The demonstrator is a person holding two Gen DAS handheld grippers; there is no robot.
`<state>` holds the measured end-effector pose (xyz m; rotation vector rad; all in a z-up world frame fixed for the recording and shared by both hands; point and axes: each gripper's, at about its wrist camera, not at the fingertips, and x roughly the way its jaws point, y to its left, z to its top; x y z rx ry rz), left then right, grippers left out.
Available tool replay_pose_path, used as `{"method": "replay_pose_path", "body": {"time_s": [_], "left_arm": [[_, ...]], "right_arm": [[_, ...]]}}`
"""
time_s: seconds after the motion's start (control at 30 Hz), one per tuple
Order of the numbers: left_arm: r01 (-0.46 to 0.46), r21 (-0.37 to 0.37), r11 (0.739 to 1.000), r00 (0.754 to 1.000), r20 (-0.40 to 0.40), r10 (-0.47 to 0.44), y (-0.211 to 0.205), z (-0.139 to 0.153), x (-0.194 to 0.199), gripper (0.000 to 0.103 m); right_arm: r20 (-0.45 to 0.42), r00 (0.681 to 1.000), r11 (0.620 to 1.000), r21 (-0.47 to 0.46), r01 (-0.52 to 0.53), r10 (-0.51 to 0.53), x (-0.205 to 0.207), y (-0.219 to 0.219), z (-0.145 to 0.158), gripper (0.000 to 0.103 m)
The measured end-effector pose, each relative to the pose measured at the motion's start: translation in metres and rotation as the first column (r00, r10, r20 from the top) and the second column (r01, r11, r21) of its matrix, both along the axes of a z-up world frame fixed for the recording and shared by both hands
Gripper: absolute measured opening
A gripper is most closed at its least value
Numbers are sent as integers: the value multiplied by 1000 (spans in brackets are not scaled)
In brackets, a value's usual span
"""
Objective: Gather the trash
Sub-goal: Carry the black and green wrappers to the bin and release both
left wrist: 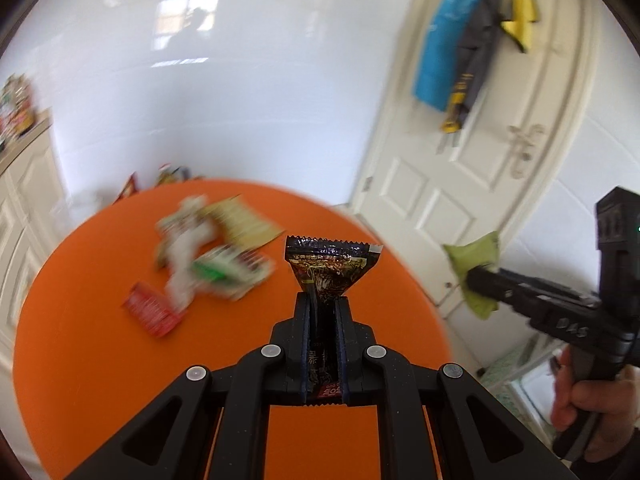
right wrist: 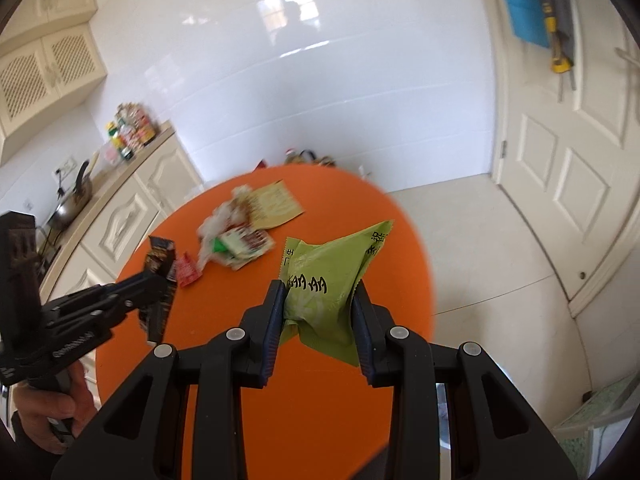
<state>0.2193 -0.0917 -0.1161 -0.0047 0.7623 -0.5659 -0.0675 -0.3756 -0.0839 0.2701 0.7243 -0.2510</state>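
The round orange counter (right wrist: 328, 392) fills the lower middle of both views and carries what is left to collect: a loose heap of wrappers (right wrist: 240, 236) in the upper left of its top, with a small red packet (right wrist: 187, 275) just beside the heap. Its position there, out of the grips, suggests it is the next lot to clear.

The green packet (right wrist: 320, 292) sits at centre frame in the right wrist view, clear of the counter, pinched at its lower half between the jaws of the right gripper (right wrist: 320, 320), its top corner flaring up to the right.

The dark sauce sachet (left wrist: 331, 266) stands upright at centre of the left wrist view, its lower part clamped flat between the closed jaws of the left gripper (left wrist: 325, 320), its serrated top edge fanning out above them.
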Motion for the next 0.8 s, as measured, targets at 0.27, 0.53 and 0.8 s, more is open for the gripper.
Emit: {"method": "replay_pose_path", "body": {"time_s": [0.27,0.53,0.8], "left_arm": [[235,-21,972,971,52,-233,-106,28,-16,7],[426,8,905,902,-84,-424,-223,-8,-23,7],[512,120,851,834,-309,-458,-313,-94,-2,7]], "right_arm": [[29,977,976,-44,212,-211,-73,-71,23,32],[-62,919,920,0,391,-390,-133,-144,-18,32],[-227,879,877,148,457,-420,-141,-203,-119,32]]}}
